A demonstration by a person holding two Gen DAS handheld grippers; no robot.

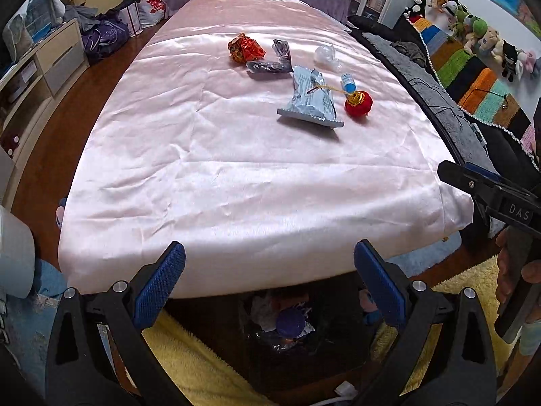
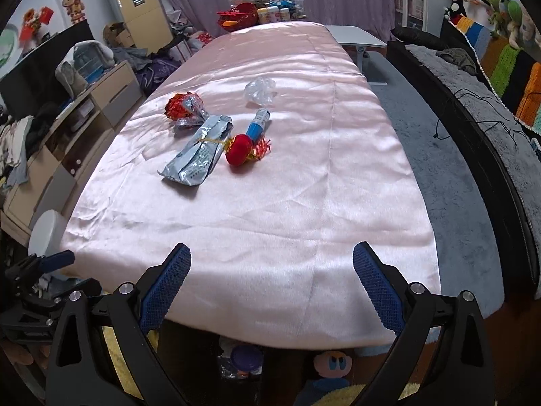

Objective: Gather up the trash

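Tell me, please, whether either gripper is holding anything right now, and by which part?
Nothing is held: the left gripper and right gripper are both open and empty, short of the trash on the pink cloth.

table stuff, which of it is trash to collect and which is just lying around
For the job:
silver foil bag
red crumpled wrapper
dark crumpled wrapper
clear crumpled plastic
trash bin under the near table edge

Probably just lying about:
red lantern ornament
small blue tube, could be either
plush toys on the sofa back
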